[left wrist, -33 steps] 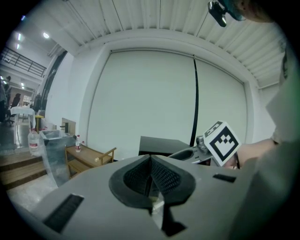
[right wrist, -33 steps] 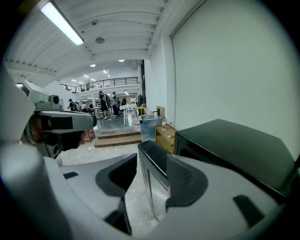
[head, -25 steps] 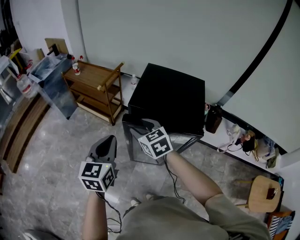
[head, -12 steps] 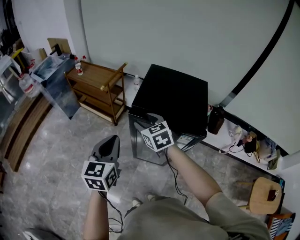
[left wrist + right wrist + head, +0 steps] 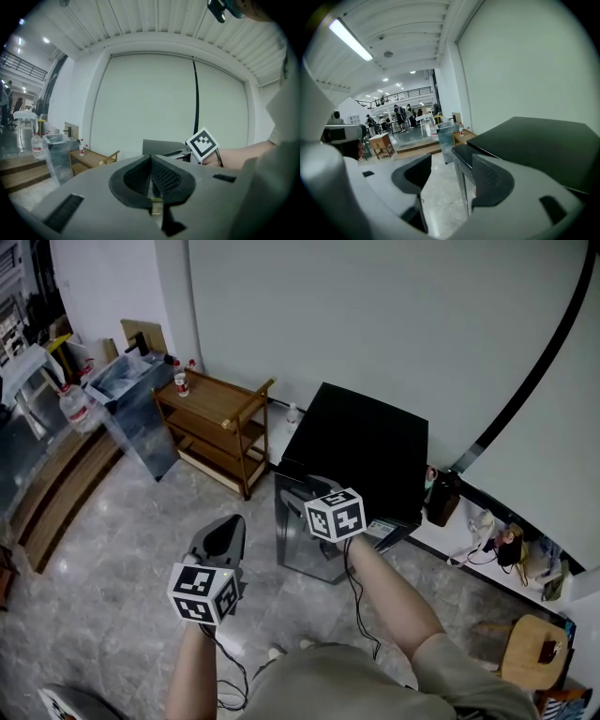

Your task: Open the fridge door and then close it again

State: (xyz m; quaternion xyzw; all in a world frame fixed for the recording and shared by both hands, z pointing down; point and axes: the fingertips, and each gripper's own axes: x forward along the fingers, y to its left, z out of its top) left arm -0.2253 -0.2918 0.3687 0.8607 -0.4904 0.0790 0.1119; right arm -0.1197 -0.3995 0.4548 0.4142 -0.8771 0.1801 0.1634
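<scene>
One big black fridge (image 5: 361, 442), boxy with a smooth flat top, stands on the shiny grey stone floor (image 5: 122, 587) by the white wall. Beside it is a wooden cart (image 5: 211, 423) with a small bottle (image 5: 181, 382) on top. The right gripper (image 5: 450, 168) has just been opening its fingers. The thin top edge of the fridge door (image 5: 460, 153) is between them, not squeezed. The left gripper (image 5: 151, 161) has its fingers closed on nothing.

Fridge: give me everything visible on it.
Small black fridge on the grey floor against the white wall, beside a wooden cart. Flat top, glossy grey door front. Door looks slightly ajar. The right claw, which has just been opening, straddles the door's top edge; contact unclear.
</scene>
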